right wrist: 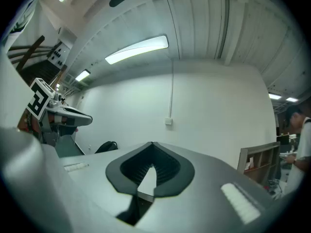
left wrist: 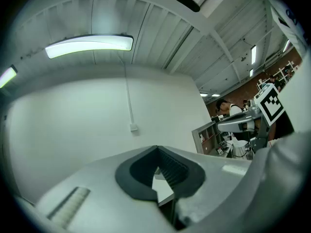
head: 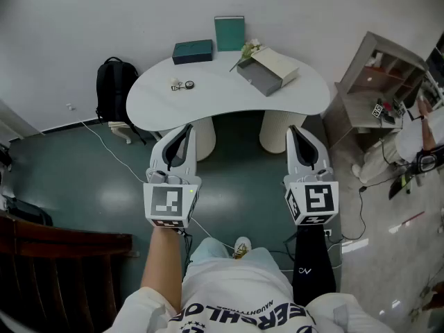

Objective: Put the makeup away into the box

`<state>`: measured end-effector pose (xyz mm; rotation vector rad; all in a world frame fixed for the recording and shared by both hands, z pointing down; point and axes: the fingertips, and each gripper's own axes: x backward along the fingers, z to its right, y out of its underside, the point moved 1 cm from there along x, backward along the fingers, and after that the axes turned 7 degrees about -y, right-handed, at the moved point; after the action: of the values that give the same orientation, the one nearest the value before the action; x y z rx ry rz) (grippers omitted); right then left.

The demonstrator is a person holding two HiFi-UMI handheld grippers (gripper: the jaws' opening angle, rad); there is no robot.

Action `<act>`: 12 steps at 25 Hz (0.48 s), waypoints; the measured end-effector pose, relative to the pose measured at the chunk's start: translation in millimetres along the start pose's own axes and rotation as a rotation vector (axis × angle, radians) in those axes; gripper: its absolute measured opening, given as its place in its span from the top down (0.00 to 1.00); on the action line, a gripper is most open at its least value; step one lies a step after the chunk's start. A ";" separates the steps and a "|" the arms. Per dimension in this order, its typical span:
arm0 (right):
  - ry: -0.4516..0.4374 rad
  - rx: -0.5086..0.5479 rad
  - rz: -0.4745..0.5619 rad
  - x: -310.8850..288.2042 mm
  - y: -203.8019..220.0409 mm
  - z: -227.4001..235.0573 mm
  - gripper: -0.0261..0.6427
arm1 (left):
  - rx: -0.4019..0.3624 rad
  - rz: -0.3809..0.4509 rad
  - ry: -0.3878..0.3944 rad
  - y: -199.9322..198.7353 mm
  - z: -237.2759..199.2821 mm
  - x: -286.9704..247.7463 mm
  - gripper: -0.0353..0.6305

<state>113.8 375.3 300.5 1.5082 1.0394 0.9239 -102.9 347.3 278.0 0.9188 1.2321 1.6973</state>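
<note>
We hold the left gripper [head: 184, 132] and the right gripper [head: 297, 133] with jaws pressed together on nothing. Well beyond both tips, on the white table [head: 222, 99], lie the makeup [head: 182, 84], too small to make out, a dark green box [head: 193, 50] and an open grey box [head: 268, 72]. The gripper views catch only wall and ceiling past the tips.

White kidney-shaped desk [head: 215, 99] against back wall. Back centre of desk: dark green flat rectangular box [head: 193, 50]; just right of it, teal square panel [head: 229, 33] upright by wall. Right part: open grey-and-cream cardboard box [head: 269, 71], pale flower sprig [head: 248, 49] at its back left corner. Left part: small round makeup pieces [head: 182, 84], well apart from open box. Black backpack [head: 114, 89] on floor left of desk. Wooden shelf unit [head: 378, 82] right of desk. Left hand-held gripper [head: 184, 127], right hand-held gripper [head: 294, 128] before desk, over floor, well apart.
</note>
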 end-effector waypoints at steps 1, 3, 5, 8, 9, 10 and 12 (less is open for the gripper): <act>0.001 -0.001 0.001 3.7 -1.8 -3.5 0.92 | 0.002 0.001 0.000 -3.1 0.0 4.9 0.94; 0.004 -0.002 0.001 11.0 -5.1 -10.8 0.92 | 0.002 0.011 0.007 -8.1 0.3 14.8 0.94; 0.010 0.001 -0.002 17.3 -8.3 -20.3 0.92 | 0.003 0.021 0.018 -10.7 -1.1 25.5 0.94; 0.019 0.011 -0.014 25.6 -14.7 -40.0 0.92 | 0.009 0.025 0.026 -12.1 -10.4 43.2 0.94; 0.024 0.013 -0.018 30.1 -17.3 -46.7 0.92 | 0.011 0.025 0.028 -12.3 -13.5 49.9 0.94; 0.031 0.013 -0.017 35.9 -20.1 -53.3 0.92 | 0.013 0.025 0.032 -12.5 -16.1 57.3 0.94; 0.049 0.012 -0.007 49.3 -25.5 -65.8 0.92 | 0.017 0.024 0.044 -12.8 -20.5 73.6 0.94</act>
<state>64.8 445.0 287.9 1.4976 1.0863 0.9558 -147.5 409.7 267.0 0.9146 1.2707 1.7366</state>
